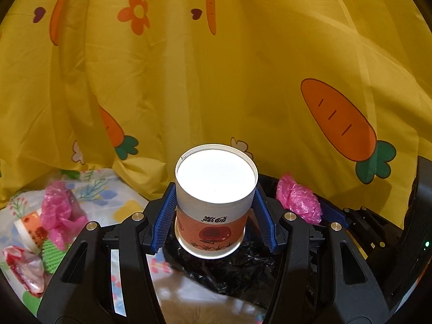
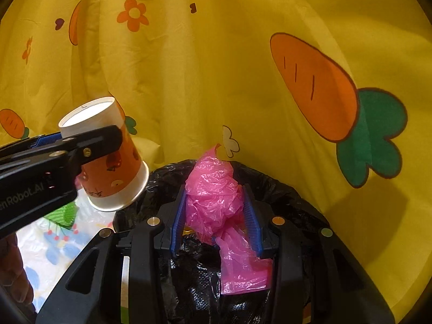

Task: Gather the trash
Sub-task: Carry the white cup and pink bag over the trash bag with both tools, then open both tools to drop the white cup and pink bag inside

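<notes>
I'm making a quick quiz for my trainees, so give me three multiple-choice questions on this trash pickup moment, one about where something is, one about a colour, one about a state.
1. Where is the crumpled pink plastic bag held by the right gripper?
A. over the black bin liner
B. on the floral cloth
C. inside the cup

2. What colour are the pads on the gripper fingers?
A. red
B. blue
C. white

3. How is the orange-and-white paper cup held by the left gripper?
A. upright
B. crushed flat
C. upside down

Answers: 1 A, the black bin liner spreads below and behind it. 2 B, ribbed blue pads press the cup. 3 C, its white base faces up, its print is inverted.
</notes>
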{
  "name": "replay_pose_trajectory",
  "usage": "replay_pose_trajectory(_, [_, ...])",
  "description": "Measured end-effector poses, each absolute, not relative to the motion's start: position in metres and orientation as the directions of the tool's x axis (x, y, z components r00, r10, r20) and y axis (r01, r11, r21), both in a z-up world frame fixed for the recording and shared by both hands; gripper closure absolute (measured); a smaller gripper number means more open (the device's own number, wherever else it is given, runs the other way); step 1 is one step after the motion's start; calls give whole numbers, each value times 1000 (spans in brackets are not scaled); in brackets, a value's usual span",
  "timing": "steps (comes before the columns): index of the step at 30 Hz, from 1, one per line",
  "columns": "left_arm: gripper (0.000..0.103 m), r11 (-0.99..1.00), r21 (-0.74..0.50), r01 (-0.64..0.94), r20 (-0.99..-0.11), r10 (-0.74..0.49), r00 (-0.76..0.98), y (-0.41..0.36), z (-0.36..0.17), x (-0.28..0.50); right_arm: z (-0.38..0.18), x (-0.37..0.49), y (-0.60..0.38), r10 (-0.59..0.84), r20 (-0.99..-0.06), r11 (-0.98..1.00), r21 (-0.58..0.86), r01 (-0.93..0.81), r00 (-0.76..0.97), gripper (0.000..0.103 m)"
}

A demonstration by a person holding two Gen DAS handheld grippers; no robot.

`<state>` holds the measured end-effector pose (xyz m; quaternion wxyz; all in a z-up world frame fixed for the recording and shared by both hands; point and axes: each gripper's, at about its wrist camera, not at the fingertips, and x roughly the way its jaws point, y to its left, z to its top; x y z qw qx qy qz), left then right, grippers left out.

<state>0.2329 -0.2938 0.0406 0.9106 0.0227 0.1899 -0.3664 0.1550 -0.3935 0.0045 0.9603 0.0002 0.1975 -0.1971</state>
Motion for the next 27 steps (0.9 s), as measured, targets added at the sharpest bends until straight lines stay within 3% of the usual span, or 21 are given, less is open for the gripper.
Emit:
replay_pose_trajectory(24, [46, 659, -177, 731, -476, -708, 522, -349, -1, 266, -15, 174, -427, -386, -462, 910, -47, 412, 799, 58])
replay_pose_trajectory(27, [41, 659, -168, 734, -483, -704, 521, -348, -1, 266, -16, 174, -428, -389, -462, 908, -48, 416, 797, 55])
